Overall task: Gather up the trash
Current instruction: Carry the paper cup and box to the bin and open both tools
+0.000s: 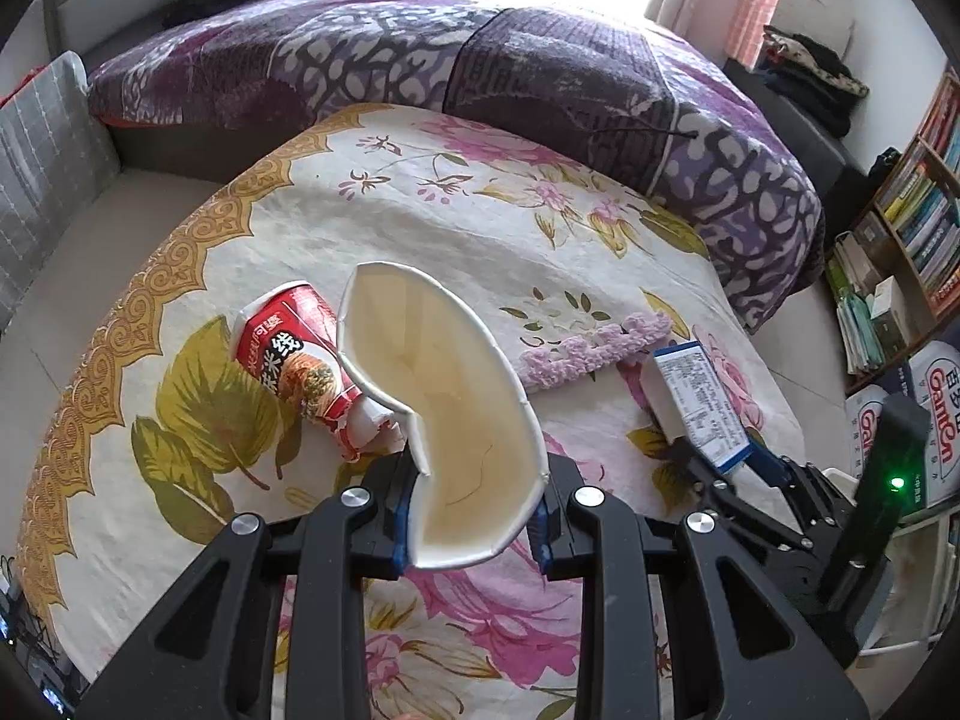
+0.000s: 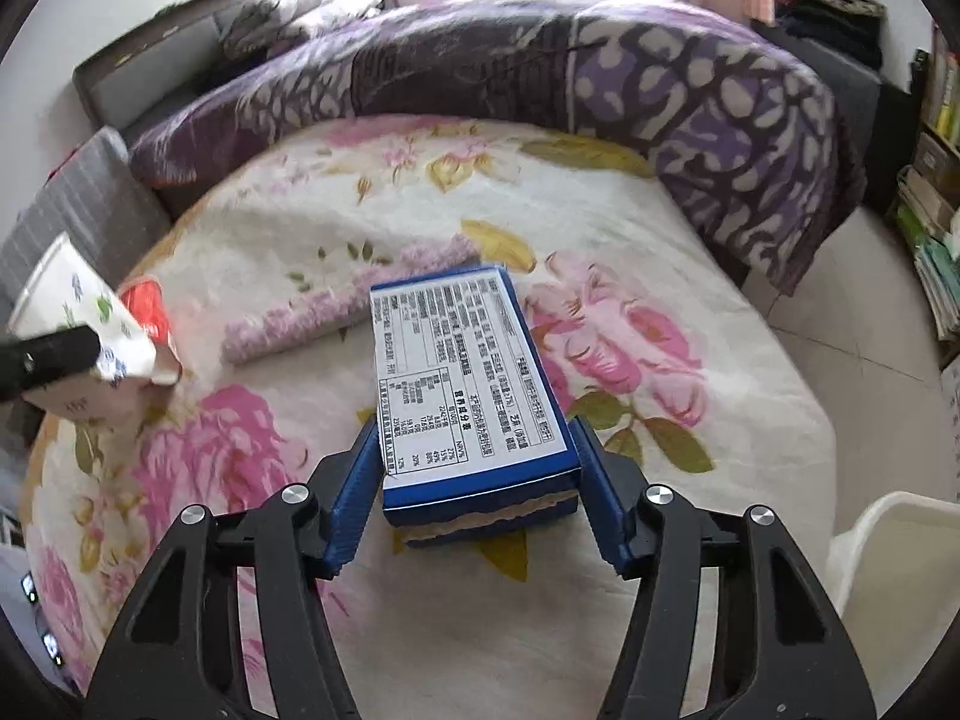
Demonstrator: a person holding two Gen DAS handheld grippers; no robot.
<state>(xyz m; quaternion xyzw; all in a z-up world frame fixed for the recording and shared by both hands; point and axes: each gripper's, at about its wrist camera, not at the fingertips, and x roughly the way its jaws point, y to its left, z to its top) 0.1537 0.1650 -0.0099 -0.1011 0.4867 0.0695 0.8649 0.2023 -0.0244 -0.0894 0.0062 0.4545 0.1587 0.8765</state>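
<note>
I see 2 hand-held grippers | left hand-held gripper [image 1: 474,531] clamps 1 torn paper cup [image 1: 444,414] | right hand-held gripper [image 2: 474,498] grips 1 blue box [image 2: 468,384] | 1 red noodle cup [image 1: 294,354] lying on bed [image 1: 336,204]

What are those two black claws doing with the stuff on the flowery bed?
They are picking up trash. The left gripper is clamped on a torn white paper cup, held above the flowery blanket. The right gripper is shut on a blue box. A crushed red noodle cup lies on the blanket, not picked up yet, and a white bin shows at the right.
</note>
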